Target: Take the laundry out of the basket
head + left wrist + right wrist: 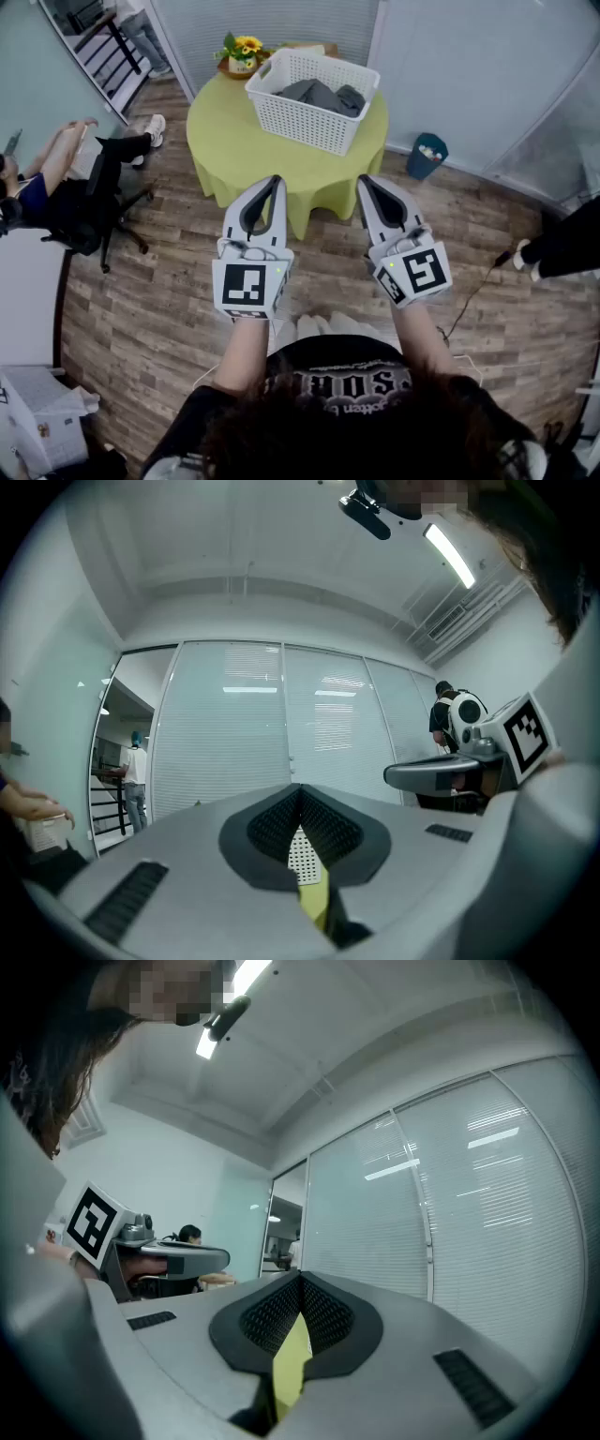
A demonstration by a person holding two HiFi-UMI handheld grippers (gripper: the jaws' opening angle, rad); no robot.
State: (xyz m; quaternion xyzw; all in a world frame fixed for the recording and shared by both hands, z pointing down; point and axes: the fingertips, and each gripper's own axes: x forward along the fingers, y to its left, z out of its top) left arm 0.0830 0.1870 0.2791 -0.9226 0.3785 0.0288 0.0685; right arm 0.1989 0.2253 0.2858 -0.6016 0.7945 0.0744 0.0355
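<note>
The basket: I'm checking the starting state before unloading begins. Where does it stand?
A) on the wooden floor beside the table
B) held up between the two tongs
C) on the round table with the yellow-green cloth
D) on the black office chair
C: the basket, with the grey laundry in it, stands on the table near its far edge, beside a small pot of flowers.

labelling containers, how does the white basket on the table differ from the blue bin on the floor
The white perforated plastic basket is larger; the small blue bin is solid-walled. The basket holds grey laundry; the bin holds pale scraps. Both are open-topped.
</note>
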